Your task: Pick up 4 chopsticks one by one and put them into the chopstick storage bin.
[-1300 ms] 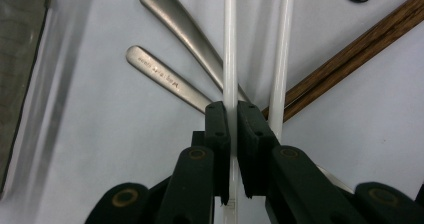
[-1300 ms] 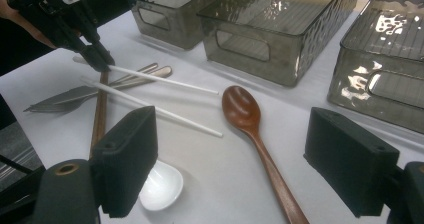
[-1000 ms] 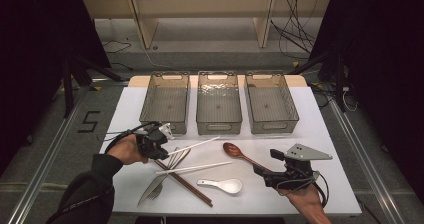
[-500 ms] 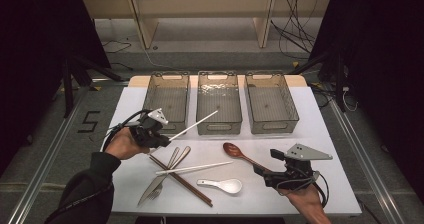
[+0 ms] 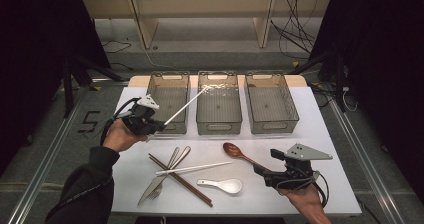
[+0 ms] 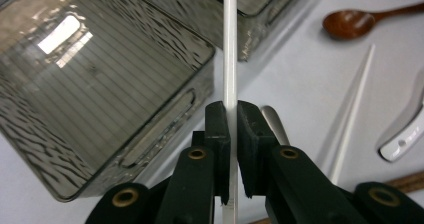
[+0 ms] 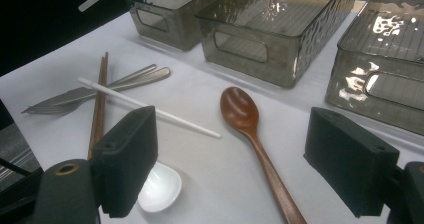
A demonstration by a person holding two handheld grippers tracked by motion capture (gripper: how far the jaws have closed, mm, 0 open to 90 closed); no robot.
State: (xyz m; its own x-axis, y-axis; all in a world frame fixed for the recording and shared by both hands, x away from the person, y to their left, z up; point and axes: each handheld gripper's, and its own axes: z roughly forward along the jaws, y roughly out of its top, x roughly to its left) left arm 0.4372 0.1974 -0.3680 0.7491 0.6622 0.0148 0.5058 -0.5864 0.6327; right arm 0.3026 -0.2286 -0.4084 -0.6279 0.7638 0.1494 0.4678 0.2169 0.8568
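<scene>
The left claw [image 6: 229, 134] is clamped tight on a white chopstick [image 6: 229, 59], which the left gripper view shows close up, while the high view has its tip up over the middle bin [image 5: 218, 104]. A second ago it was down by the bench [image 5: 320, 134] cutlery. The right claw [image 7: 230, 159] sits spread wide over the wooden spoon [image 7: 250, 129].

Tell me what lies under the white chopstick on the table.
The white chopstick crosses over the brown chopsticks and the metal knife and fork. Whether it touches them cannot be told.
</scene>
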